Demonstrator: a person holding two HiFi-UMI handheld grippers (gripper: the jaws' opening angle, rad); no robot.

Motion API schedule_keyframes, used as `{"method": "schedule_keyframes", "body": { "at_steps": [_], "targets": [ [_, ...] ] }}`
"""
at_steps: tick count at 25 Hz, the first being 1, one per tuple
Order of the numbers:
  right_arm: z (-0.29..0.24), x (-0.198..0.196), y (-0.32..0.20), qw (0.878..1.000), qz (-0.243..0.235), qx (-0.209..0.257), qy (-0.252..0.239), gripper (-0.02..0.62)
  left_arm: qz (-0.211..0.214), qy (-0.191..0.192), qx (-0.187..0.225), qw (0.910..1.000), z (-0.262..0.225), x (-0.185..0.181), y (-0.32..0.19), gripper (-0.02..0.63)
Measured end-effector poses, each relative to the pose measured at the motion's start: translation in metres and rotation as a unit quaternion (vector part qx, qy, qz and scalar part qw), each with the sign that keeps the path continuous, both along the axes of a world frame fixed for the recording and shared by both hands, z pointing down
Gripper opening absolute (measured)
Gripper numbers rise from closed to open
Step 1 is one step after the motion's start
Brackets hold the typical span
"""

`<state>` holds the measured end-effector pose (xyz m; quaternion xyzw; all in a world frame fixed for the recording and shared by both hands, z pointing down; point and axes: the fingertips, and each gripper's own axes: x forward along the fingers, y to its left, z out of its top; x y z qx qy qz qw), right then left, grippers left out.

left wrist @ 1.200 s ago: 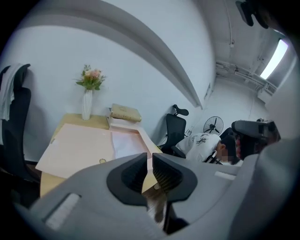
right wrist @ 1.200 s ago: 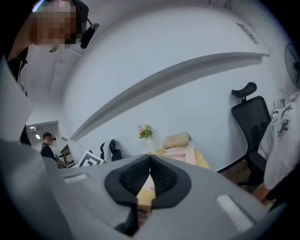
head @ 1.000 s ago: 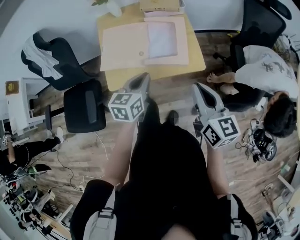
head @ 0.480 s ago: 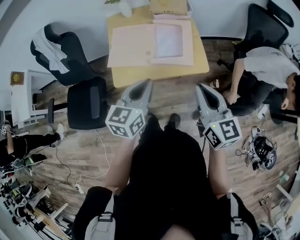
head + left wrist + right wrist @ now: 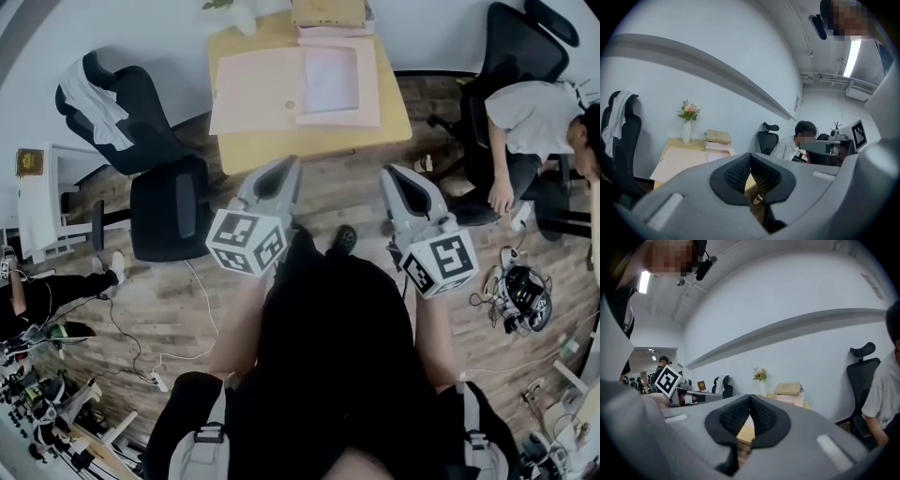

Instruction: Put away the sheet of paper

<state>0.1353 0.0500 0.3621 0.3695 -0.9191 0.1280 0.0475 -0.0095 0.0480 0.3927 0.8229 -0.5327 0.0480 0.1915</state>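
An open pink folder lies on the yellow wooden table at the top of the head view. A pale sheet of paper rests on the folder's right half. Both grippers hang over the wood floor, short of the table's near edge. My left gripper points at the table with its jaws shut and nothing between them. My right gripper is shut and empty too. The folder shows beyond the left jaws.
A vase of flowers and a brown package on a pink tray stand at the table's back. Two black chairs are on the left. A seated person and another chair are on the right. Cables lie on the floor.
The seated person on the right has straightened up from bending towards the floor. Both grippers stay low in front of the table, shifting only slightly with the view.
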Motion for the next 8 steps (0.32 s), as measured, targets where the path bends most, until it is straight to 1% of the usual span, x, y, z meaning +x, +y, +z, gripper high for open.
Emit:
{"method": "schedule_keyframes", "body": {
  "at_steps": [8],
  "targets": [
    [-0.001, 0.005, -0.004, 1.0, -0.004, 0.006, 0.002, 0.003, 0.009, -0.007, 0.008, 0.9999, -0.004, 0.011, -0.008, 0.011]
  ]
}}
